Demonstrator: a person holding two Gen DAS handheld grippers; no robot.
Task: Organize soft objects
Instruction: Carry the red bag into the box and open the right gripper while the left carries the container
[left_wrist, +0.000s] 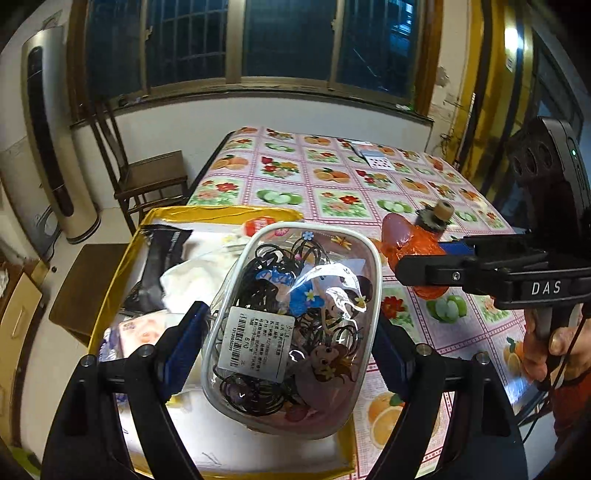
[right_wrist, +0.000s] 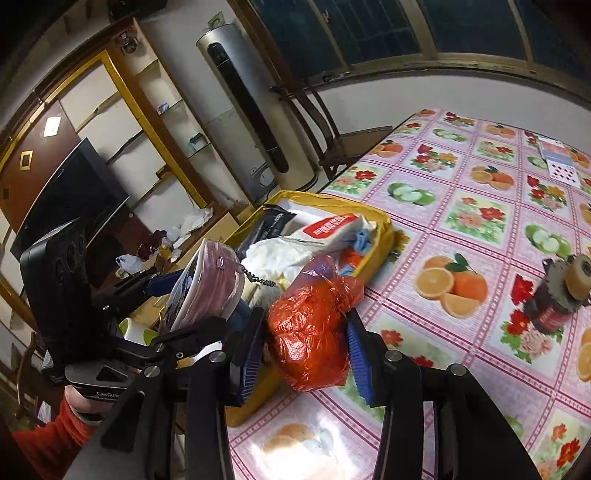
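**Two soft bundles heading for the yellow box**

I am working over the table, which is wearing its fruit-and-flower cloth, and the yellow box is sitting at its near left corner, already holding a white cloth, a black packet and other soft packs. That is why I am keeping both grippers close to its rim.

My left gripper is clamping the clear pouch of hair ties by its two long sides, tilting it above the box so it can drop in flat on the pile, I judge.

My right gripper is squeezing the orange plastic bag between its blue pads, holding it just beside the box's right wall, over the tablecloth, waiting its turn.

Well apart on the cloth, a small dark bottle is lying on its side, and a card is resting further back; neither looks soft, so I am leaving them.
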